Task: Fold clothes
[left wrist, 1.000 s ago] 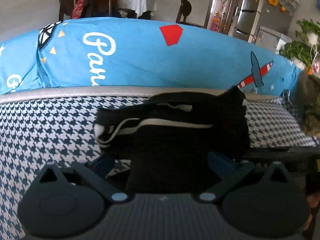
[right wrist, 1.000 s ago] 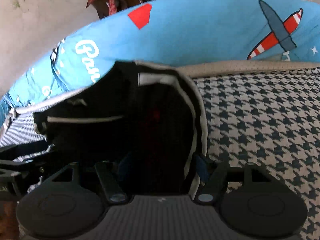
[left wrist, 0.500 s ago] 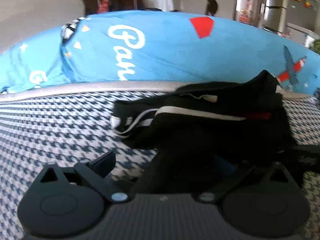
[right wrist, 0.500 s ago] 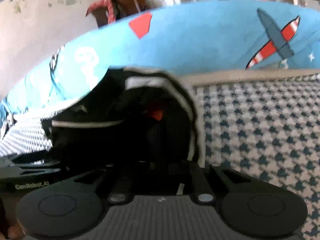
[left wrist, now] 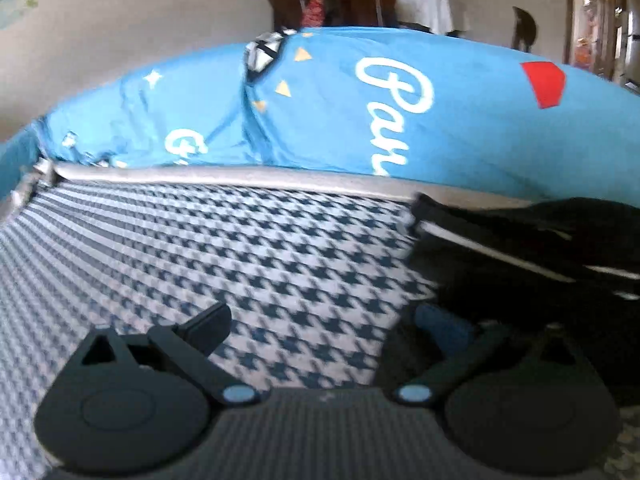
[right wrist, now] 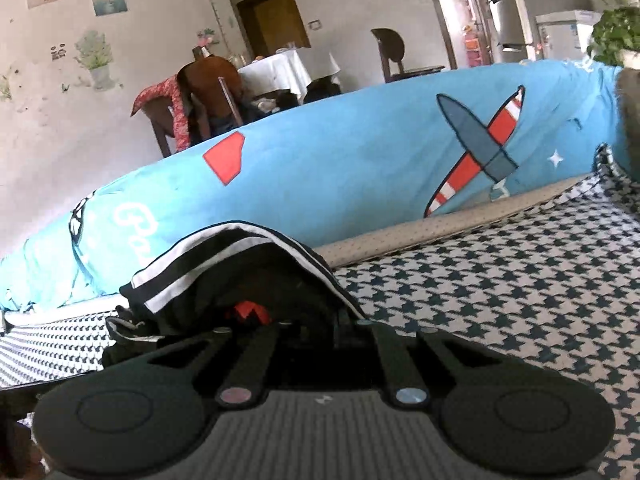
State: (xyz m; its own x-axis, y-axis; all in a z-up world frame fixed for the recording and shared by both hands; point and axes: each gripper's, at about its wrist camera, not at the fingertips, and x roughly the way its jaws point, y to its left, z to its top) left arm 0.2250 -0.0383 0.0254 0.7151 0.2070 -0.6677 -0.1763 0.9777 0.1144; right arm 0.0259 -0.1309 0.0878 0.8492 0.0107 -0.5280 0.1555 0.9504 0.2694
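Looking along our right gripper (right wrist: 316, 332), we see its two fingers drawn close together, pinching the near edge of the black garment (right wrist: 240, 276), whose white-striped hem arches up just above them with a small red tag (right wrist: 250, 312) showing underneath. Our left gripper (left wrist: 324, 320) stands spread wide, nothing between its fingers but bare houndstooth cover (left wrist: 200, 248); its right finger touches or lies just beside the garment's left edge, which one we cannot tell through the blur. The garment (left wrist: 540, 264) lies bunched on the houndstooth surface (right wrist: 520, 280), to the right in the left wrist view. Behind it runs a blue printed quilt (right wrist: 360, 168) with an airplane and white lettering (left wrist: 396, 100), then chairs (right wrist: 394, 54) and a white-clothed table (right wrist: 288, 68) by the wall.
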